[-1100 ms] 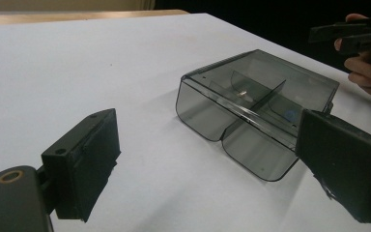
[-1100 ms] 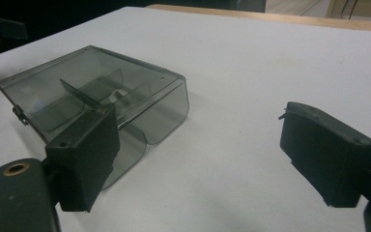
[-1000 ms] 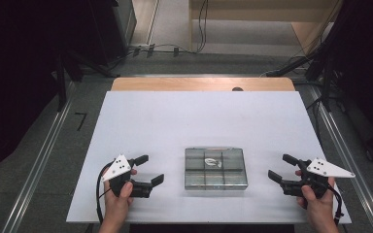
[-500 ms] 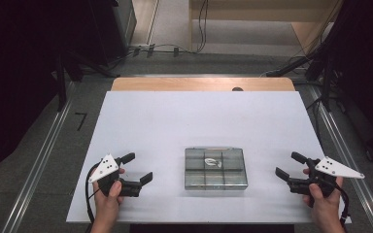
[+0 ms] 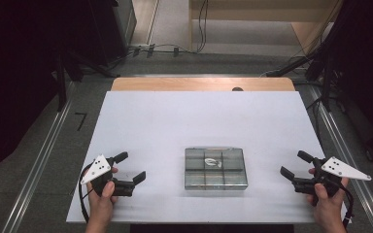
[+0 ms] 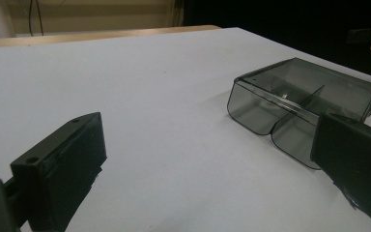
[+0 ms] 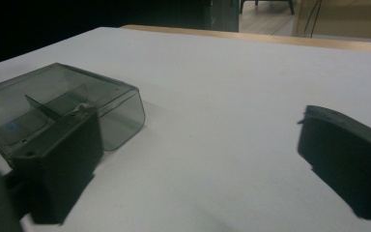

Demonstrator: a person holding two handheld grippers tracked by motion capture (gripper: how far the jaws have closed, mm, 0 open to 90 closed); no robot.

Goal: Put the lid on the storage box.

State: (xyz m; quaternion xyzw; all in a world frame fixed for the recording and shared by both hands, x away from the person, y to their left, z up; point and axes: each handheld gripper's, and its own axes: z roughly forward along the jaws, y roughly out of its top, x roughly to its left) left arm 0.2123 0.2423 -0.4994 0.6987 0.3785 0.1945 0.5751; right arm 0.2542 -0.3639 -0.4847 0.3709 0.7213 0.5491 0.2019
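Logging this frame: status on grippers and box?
Left gripper open, right gripper open, both empty. Box shut on table, between them, untouched. Nothing in the way.

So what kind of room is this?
Probably a lab or recording room: a bare white table with one clear divided box, cables across the floor, and metal rails beside the table.
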